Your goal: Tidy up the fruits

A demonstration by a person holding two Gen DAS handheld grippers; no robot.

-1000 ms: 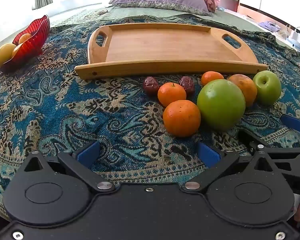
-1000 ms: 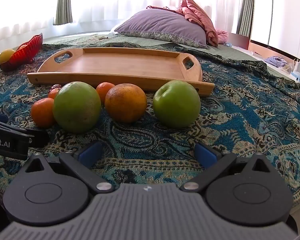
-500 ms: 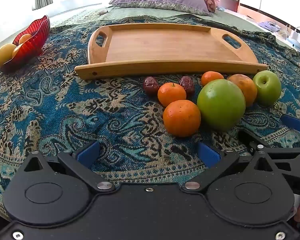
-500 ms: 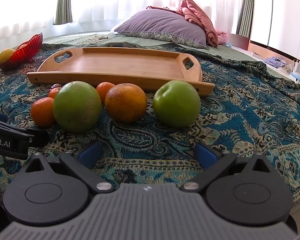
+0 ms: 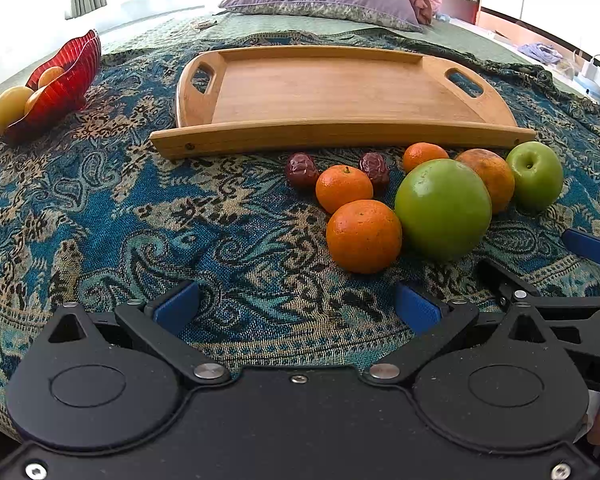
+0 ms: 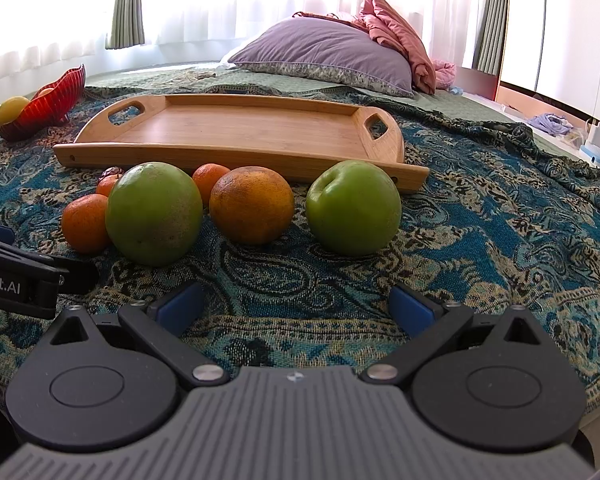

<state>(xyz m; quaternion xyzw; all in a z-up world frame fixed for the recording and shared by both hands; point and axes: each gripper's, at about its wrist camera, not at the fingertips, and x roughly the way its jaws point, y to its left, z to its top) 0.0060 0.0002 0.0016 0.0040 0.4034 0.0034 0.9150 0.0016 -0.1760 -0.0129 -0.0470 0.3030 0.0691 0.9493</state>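
While both tools hover low over the patterned blue bedspread, the left gripper has its blue-padded fingers spread wide with nothing between them, and the right gripper likewise stands wide apart and holds nothing. Just beyond the left gripper lies a round orange mandarin, touching a large smooth green citrus fruit on its right. Nearer the tray sit a smaller orange mandarin, two wrinkled dark red dates, a third small mandarin, a mottled brownish orange and a shiny green apple, its stem dimple facing up and slightly toward the left camera. All of them rest on the cloth in front of the rectangular bamboo tray with cut-out handles, whose long axis runs left to right; its floor is bare wood. Well left of the tray, a ribbed red glass bowl tilts open toward the left and holds yellow-orange fruits.
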